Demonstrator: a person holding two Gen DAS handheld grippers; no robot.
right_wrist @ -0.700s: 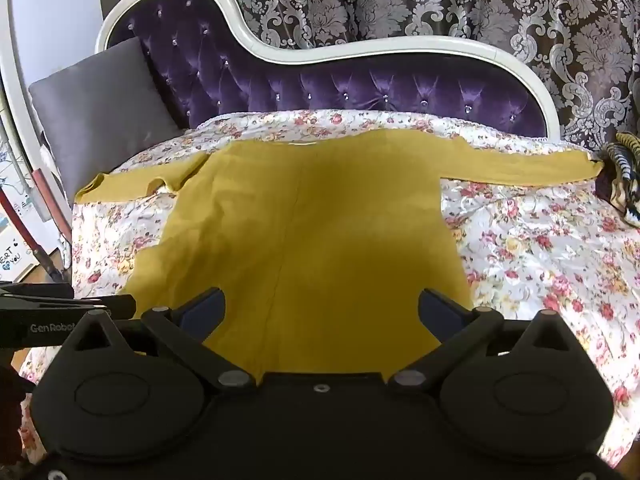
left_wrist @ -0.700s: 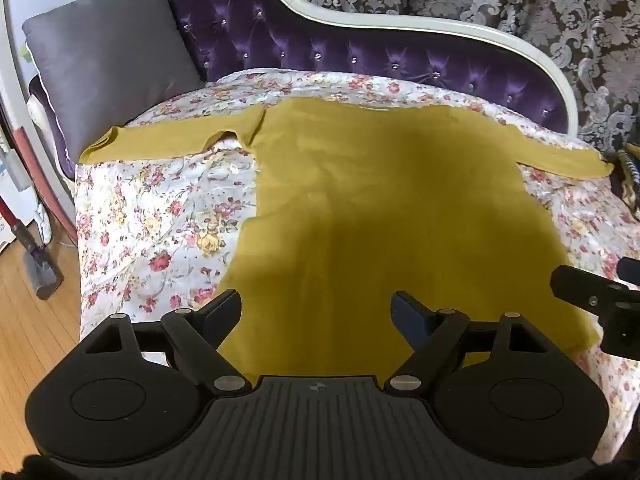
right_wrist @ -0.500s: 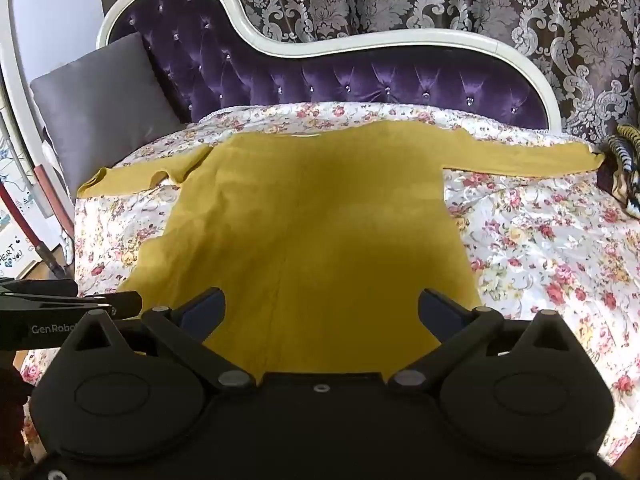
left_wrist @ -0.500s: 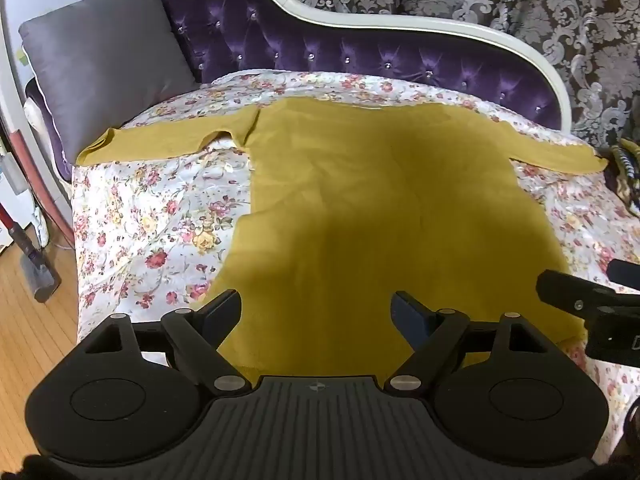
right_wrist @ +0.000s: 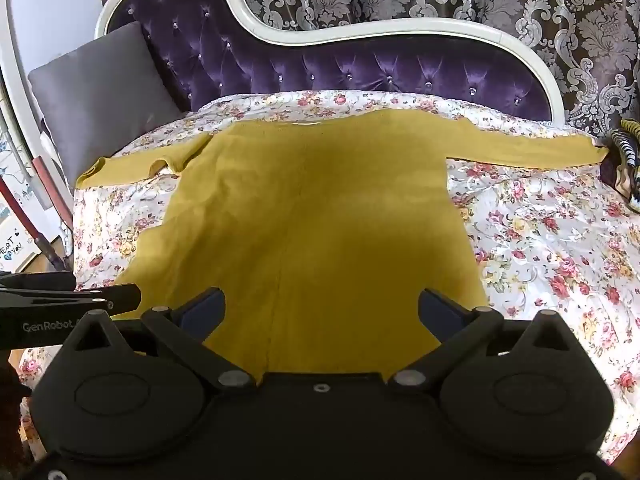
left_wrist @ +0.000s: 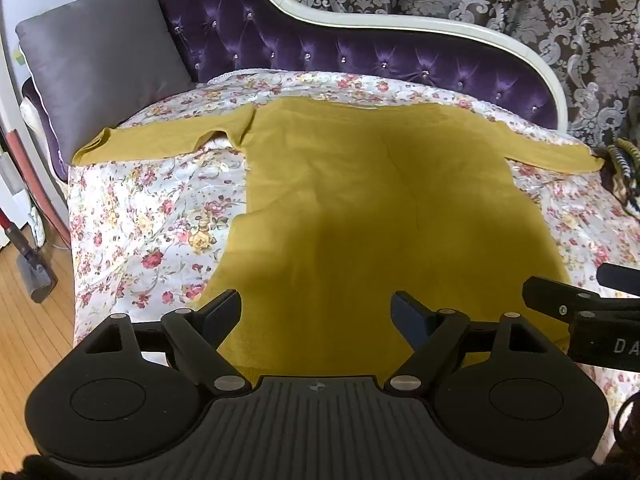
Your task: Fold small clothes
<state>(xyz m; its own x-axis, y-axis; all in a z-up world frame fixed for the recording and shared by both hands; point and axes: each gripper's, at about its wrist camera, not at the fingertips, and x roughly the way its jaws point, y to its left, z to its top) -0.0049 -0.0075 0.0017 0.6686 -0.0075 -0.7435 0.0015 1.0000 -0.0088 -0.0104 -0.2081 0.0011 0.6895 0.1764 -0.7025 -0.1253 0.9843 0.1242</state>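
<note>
A mustard-yellow long-sleeved top (left_wrist: pixel 380 200) lies flat on a floral bedsheet (left_wrist: pixel 152 216), neckline toward the headboard, both sleeves spread sideways. It also shows in the right wrist view (right_wrist: pixel 320 216). My left gripper (left_wrist: pixel 316 312) is open and empty, hovering above the top's near hem, toward its left side. My right gripper (right_wrist: pixel 320 312) is open and empty above the hem, toward its right side. The left sleeve (left_wrist: pixel 160 142) has a small fold near the shoulder. The right sleeve (right_wrist: pixel 528 152) lies straight.
A purple tufted headboard (left_wrist: pixel 360 56) with a white frame stands behind the bed. A grey pillow (left_wrist: pixel 100 64) leans at the back left. A striped dark item (right_wrist: pixel 624 160) lies at the right edge. A vacuum (left_wrist: pixel 32 268) and wooden floor are left of the bed.
Both grippers have pulled back and risen slightly, so more of the headboard and curtain shows. The top has not moved. Both stay open.
</note>
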